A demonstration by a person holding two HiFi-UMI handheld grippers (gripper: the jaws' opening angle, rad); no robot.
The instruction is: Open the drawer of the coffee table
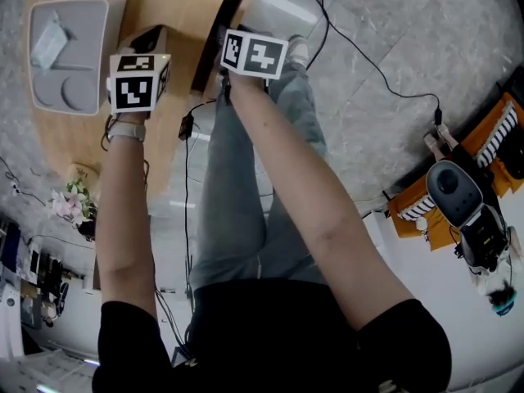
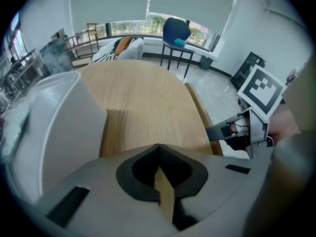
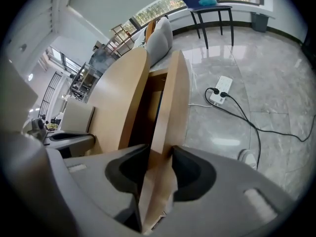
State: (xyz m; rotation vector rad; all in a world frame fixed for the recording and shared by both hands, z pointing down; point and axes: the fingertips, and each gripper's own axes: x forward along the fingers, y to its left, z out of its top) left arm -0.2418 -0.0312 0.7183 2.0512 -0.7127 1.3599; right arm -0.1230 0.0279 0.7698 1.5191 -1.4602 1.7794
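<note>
Slippage is the first hazard we note. The right gripper [image 3: 158, 154] has its fingers clenched on the top edge of the drawer front [image 3: 170, 102]. The panel stands a little way out from the coffee table [image 3: 118, 98], with a dark gap between it and the worktop. The panel is thin and smooth. We judge that a pull out of line with the drawer's travel could let it slide out of the fingers.

Racking is the second hazard. In the right gripper view most of the panel runs away from the fingers, so the hold appears to sit toward one end. We expect an off-centre pull to skew the drawer and jam it.

Table movement is the third. The left gripper [image 2: 159, 147] has its fingers closed together on nothing. It hangs over the worktop just beside a white tray [image 2: 64, 127]. We cannot tell whether it bears on the wood. If it does not, a sharp pull could drag the whole table across the polished floor [image 3: 256, 83] and shift the tray.

Obstruction is the last. The person's legs [image 1: 237, 187] stand directly before the drawer, and a black cable [image 1: 187, 125] hangs between the grippers. Either could stop the drawer or snag.
</note>
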